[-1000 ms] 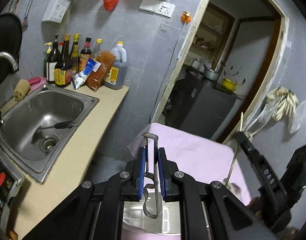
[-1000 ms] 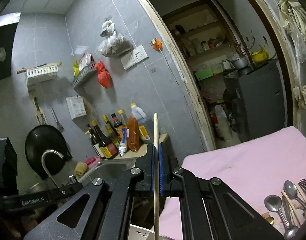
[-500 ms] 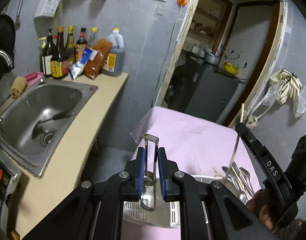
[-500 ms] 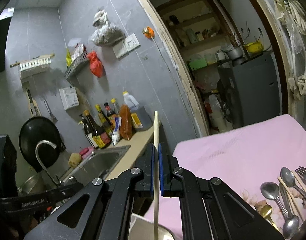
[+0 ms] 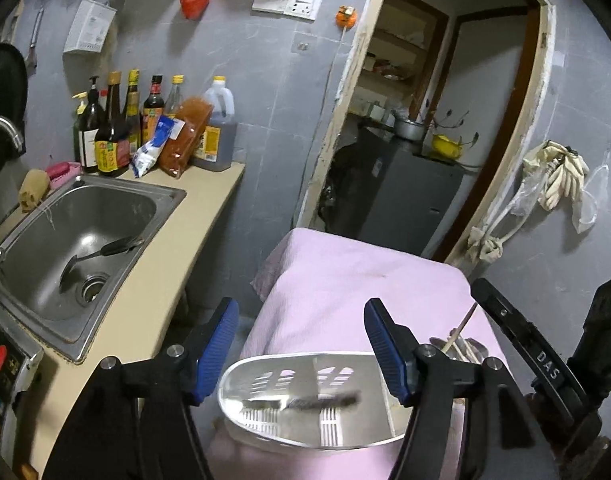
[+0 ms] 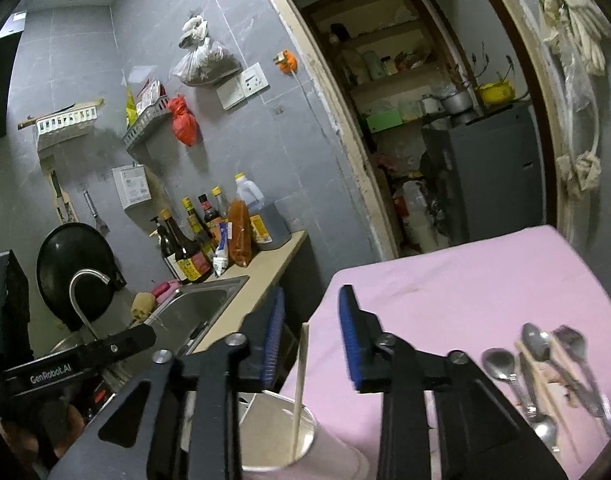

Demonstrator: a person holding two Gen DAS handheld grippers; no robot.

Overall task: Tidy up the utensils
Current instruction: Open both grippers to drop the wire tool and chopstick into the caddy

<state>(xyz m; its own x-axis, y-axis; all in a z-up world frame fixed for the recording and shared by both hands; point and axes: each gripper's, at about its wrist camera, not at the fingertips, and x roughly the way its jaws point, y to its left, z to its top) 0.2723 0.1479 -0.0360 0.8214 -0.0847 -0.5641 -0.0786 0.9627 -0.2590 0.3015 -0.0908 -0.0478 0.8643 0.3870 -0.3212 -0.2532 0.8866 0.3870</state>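
My left gripper [image 5: 301, 348] is open and empty above a perforated steel utensil drainer [image 5: 305, 400] on the pink tablecloth [image 5: 357, 280]. A blurred metal utensil [image 5: 301, 402] lies inside the drainer. My right gripper [image 6: 311, 344] is open above a white paper cup [image 6: 281, 432]. A wooden chopstick [image 6: 299, 388] stands tilted in the cup, free of the fingers. Several spoons, a fork and chopsticks [image 6: 545, 376] lie on the cloth at the right; they also show in the left wrist view [image 5: 457, 344].
A steel sink [image 5: 65, 240] with a black utensil in it is set in the beige counter [image 5: 161, 280] at the left. Sauce bottles [image 5: 145, 128] stand against the wall. A doorway [image 5: 421, 120] opens behind the table. A faucet [image 6: 85, 292] and black pan [image 6: 73, 264] show at the left.
Both grippers have opened. The left one let go of the metal utensil, which now lies in the drainer. The right one released the chopstick, which now stands in the cup.
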